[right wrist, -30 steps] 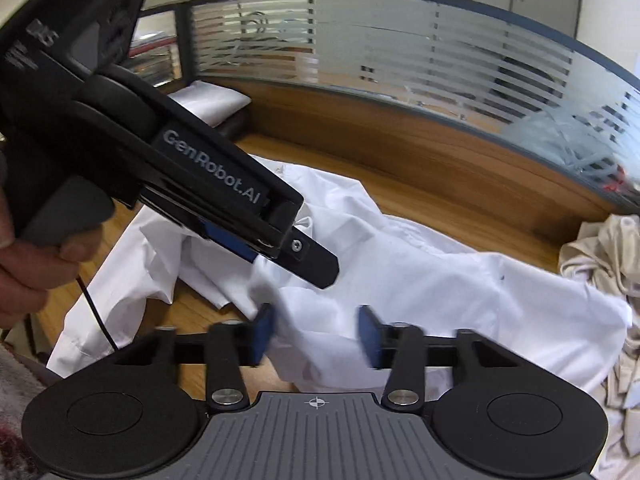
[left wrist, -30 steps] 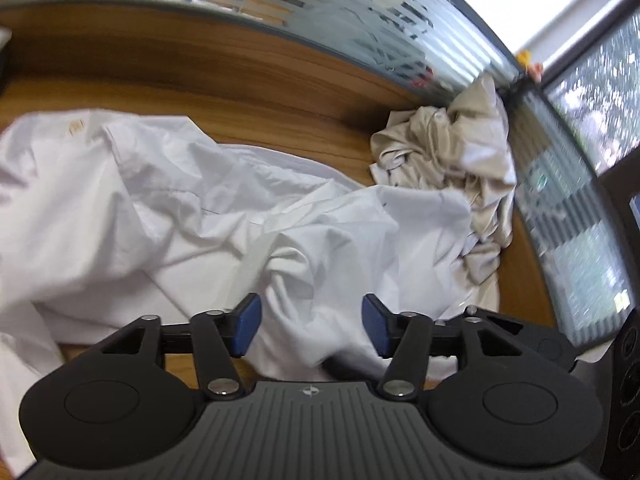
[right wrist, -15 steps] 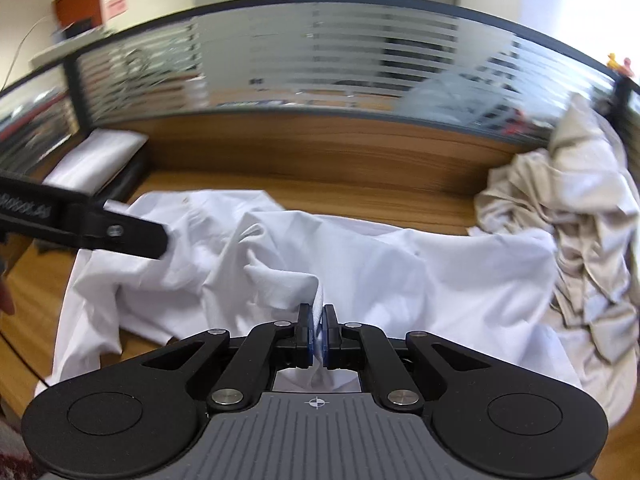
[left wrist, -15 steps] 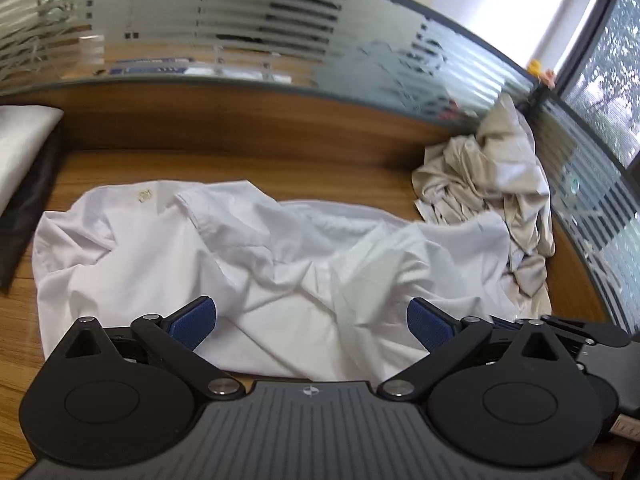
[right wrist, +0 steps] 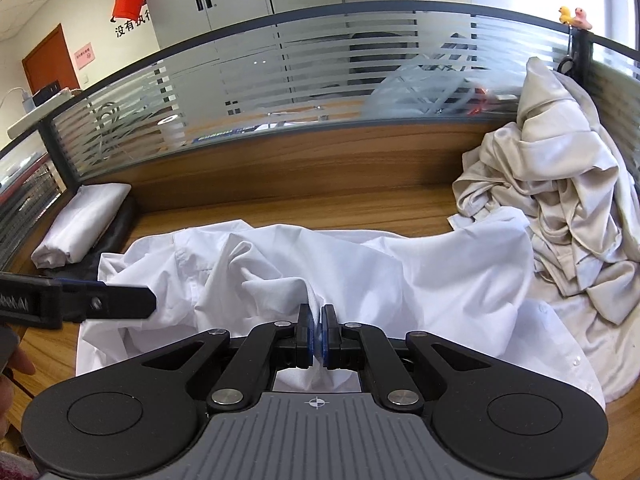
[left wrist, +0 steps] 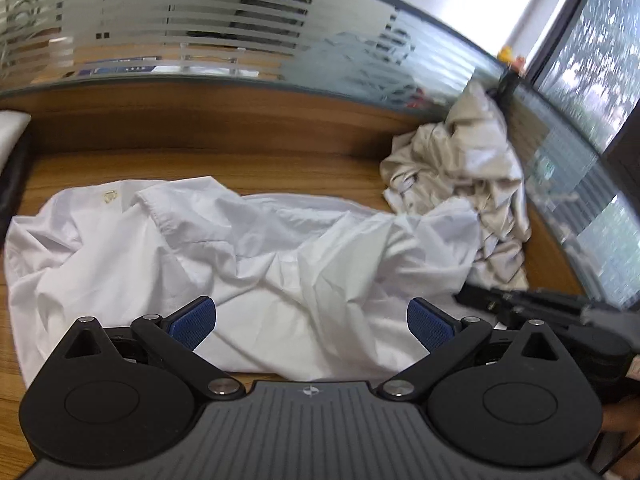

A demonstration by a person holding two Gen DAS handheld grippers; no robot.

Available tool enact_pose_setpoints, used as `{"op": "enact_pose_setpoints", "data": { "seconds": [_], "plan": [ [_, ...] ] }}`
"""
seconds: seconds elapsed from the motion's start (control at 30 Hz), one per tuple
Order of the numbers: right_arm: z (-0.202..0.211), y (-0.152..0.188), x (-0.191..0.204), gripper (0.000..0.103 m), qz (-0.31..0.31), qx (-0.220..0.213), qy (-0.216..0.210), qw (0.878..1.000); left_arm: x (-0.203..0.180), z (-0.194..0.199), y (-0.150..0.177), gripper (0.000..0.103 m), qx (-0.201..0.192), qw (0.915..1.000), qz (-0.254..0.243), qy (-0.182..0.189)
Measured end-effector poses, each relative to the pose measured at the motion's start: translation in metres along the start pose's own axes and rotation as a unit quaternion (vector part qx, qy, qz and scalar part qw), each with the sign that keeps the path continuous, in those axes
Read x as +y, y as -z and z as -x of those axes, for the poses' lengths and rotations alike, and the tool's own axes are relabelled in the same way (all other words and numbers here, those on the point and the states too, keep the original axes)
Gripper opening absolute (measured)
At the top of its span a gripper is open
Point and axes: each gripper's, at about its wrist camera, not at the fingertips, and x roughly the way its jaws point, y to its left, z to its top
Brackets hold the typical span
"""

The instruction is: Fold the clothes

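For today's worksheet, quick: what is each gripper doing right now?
Left gripper: open, holding nothing.
Right gripper: shut on a fold of the white shirt.

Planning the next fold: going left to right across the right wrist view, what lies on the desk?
Folded white bundle → crumpled white shirt, pinched by the right gripper → beige clothes pile.

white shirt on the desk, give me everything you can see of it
The white shirt looks like thin woven cotton, crumpled and spread unfolded across the wooden desk. A collar with a small label lies at its left end in the left wrist view. Its right edge touches or overlaps the beige clothes pile. The right gripper is shut on a pinched fold at the near edge, lifting it into a ridge. The left gripper is wide open over the near side, with no cloth between its pads.
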Motion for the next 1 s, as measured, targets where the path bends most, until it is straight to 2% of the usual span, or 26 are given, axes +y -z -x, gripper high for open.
{"op": "enact_pose_setpoints", "data": {
  "seconds": [0.1, 0.17, 0.3, 0.43, 0.63, 0.7, 0.93, 0.97, 1.0],
  "plan": [
    [0.001, 0.000, -0.004, 0.006, -0.009, -0.003, -0.006, 1.000, -0.002, -0.006, -0.001, 0.102, 0.012, 0.9999, -0.010, 0.000],
    [0.002, 0.001, -0.006, 0.006, -0.015, -0.004, -0.011, 1.000, -0.006, -0.009, -0.003, 0.102, 0.006, 0.9996, -0.026, -0.005],
    [0.002, 0.001, -0.010, 0.006, -0.017, 0.000, -0.017, 1.000, -0.022, -0.022, -0.004, 0.102, -0.016, 0.9958, -0.075, -0.050],
    [0.002, 0.002, -0.013, 0.006, -0.013, 0.007, -0.017, 1.000, -0.036, -0.035, -0.003, 0.102, -0.019, 0.9924, -0.100, -0.069],
    [0.002, 0.003, -0.015, 0.006, -0.023, 0.009, -0.011, 1.000, -0.041, -0.055, -0.004, 0.103, -0.007, 0.9931, -0.102, -0.056],
    [0.003, 0.003, -0.015, 0.006, -0.026, 0.008, -0.010, 1.000, -0.037, -0.061, -0.008, 0.102, -0.008, 0.9950, -0.090, -0.043],
    [0.006, 0.003, -0.015, 0.006, -0.050, -0.003, -0.013, 0.999, -0.036, -0.085, -0.018, 0.102, 0.010, 0.9957, -0.092, -0.003],
    [0.006, 0.003, -0.016, 0.006, -0.056, -0.005, -0.014, 0.998, -0.037, -0.088, -0.019, 0.102, 0.013, 0.9955, -0.093, 0.002],
    [0.006, 0.002, -0.018, 0.006, -0.062, -0.007, -0.014, 0.998, -0.037, -0.091, -0.020, 0.096, 0.013, 0.9955, -0.094, 0.004]
  ]
}}
